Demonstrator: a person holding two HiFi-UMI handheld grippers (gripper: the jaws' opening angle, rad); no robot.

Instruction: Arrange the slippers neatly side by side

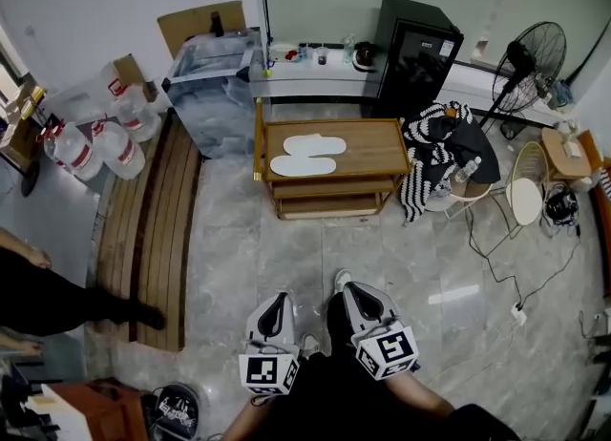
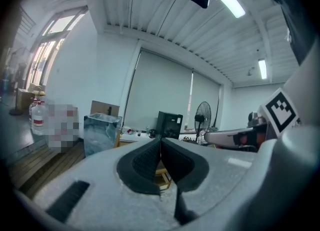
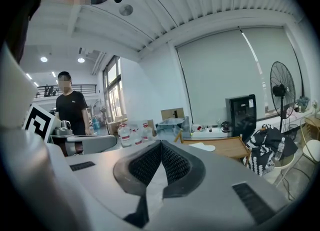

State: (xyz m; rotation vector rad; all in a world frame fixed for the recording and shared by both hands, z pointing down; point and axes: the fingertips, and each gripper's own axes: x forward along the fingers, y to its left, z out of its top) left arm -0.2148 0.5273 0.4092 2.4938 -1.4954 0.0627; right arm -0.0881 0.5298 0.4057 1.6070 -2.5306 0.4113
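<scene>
Two white slippers (image 1: 307, 155) lie side by side on the top of a low wooden rack (image 1: 382, 148), toes to the right; one white slipper (image 3: 202, 146) shows faintly in the right gripper view. Both grippers are held low near the person's body, well short of the rack. My left gripper (image 1: 272, 312) has its jaws shut with nothing between them, and its tips (image 2: 160, 140) meet. My right gripper (image 1: 358, 298) is shut and empty too, with its pads (image 3: 161, 144) touching.
A clear plastic bin (image 1: 212, 86) and water bottles (image 1: 95, 143) stand at the left back. A black cabinet (image 1: 415, 52), a floor fan (image 1: 525, 72) and a chair with striped cloth (image 1: 439, 157) are right of the rack. A person (image 3: 70, 110) stands at the left. Cables (image 1: 516, 277) cross the floor.
</scene>
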